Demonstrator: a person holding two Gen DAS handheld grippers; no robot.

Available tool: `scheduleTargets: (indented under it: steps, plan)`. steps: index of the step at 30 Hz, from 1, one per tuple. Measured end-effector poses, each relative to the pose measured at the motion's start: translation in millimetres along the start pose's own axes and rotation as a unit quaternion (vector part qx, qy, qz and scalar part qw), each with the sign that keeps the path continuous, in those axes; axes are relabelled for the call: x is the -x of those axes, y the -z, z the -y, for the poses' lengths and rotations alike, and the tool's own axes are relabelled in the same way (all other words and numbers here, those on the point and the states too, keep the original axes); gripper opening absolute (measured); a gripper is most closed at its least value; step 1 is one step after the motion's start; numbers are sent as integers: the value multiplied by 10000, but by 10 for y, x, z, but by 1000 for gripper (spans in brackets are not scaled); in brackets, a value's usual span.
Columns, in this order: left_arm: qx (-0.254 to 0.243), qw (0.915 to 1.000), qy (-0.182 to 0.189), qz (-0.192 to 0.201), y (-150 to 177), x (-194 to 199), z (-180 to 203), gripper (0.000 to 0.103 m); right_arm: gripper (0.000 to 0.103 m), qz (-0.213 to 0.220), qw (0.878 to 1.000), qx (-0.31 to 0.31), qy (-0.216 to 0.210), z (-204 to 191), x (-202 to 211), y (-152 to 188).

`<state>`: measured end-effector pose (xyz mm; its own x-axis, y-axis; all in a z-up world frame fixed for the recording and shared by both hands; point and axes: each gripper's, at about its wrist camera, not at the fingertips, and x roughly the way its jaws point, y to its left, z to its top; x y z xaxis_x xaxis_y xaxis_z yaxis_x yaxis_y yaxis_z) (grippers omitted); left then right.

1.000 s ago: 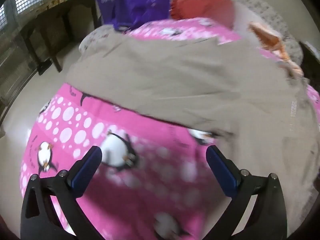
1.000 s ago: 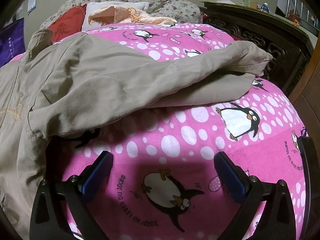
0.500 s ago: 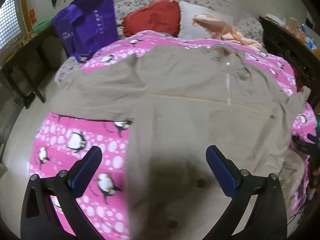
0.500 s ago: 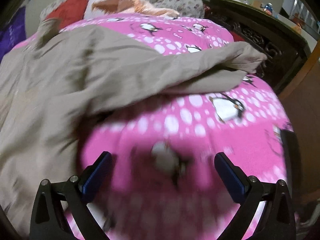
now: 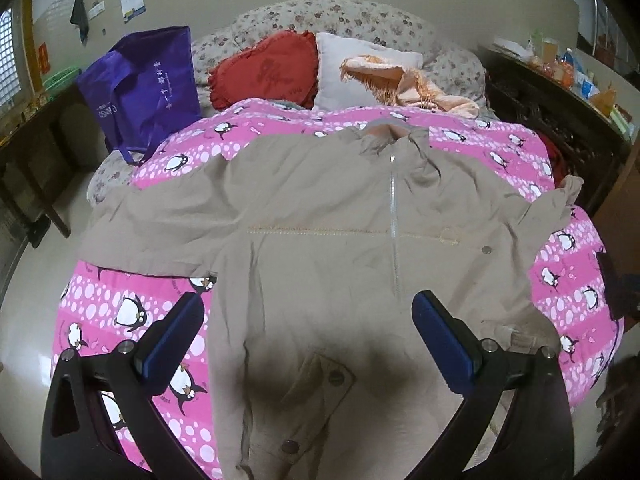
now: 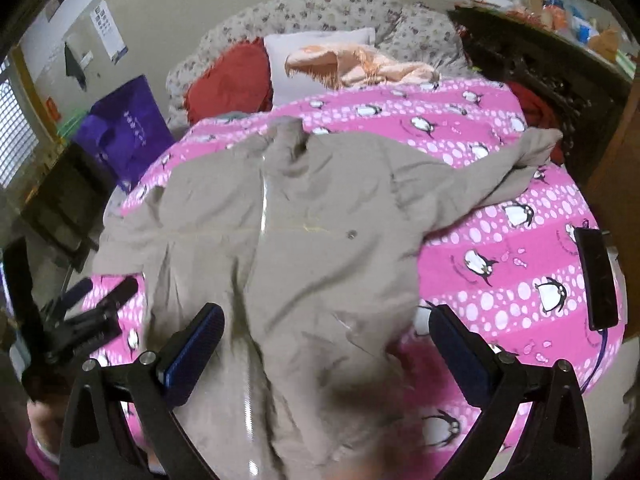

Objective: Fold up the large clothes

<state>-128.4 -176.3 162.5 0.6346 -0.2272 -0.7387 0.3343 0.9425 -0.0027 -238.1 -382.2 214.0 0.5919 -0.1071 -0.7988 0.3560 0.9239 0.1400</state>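
Note:
A large beige zip-up jacket (image 5: pixel 320 240) lies front up on a pink penguin blanket (image 5: pixel 132 312), collar toward the pillows. Its left sleeve (image 5: pixel 160 216) stretches flat toward the bed's left edge. The right sleeve (image 6: pixel 492 176) is rumpled, its cuff near the right edge. My left gripper (image 5: pixel 308 320) hovers open above the jacket's lower front, holding nothing. My right gripper (image 6: pixel 326 340) is open too, above the lower hem, nothing between its fingers. In the right wrist view the left gripper (image 6: pixel 100 290) shows at the left, over the blanket's corner.
A purple bag (image 5: pixel 148 84), a red pillow (image 5: pixel 268 72), a white pillow (image 5: pixel 352 68) and an orange cloth (image 5: pixel 404 84) sit at the bed's head. A black flat device (image 6: pixel 596 276) lies on the blanket's right side. Dark wooden furniture (image 5: pixel 560 120) flanks the right; a dark table (image 5: pixel 36 148) stands left.
Both grippers have pulled back and up from close over the sleeves, so the whole jacket is in view. Both stay open. The jacket lies as before.

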Motion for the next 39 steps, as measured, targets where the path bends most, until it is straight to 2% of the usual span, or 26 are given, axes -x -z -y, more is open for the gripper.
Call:
scheduleTargets:
  steps: [2,7,11,15,27,39]
  plan:
    - [14,10000,19,-3,-17,14,-8,103,103,124,9996,89,235,-163,-68,-15]
    - [34,10000,-28,31,-25,29,-11,103,103,244,9978,359,500,-348,-210,-66]
    - [25,9999,-81,91,-37,28,-6,103,103,331,9953,612,680,-415,-255,-93]
    - [-6,10000,-59,-14,-37,-11,16,103,103,402,9929,727,850,-440,-304,-122]
    - [8,9998,-51,-166,-7,-167,48,103,103,289,9948,556,804,-358,-440,-187]
    - [45,9997,-101,-238,-28,-275,5,103,103,242,9945,689,750,-464,-569,-247]
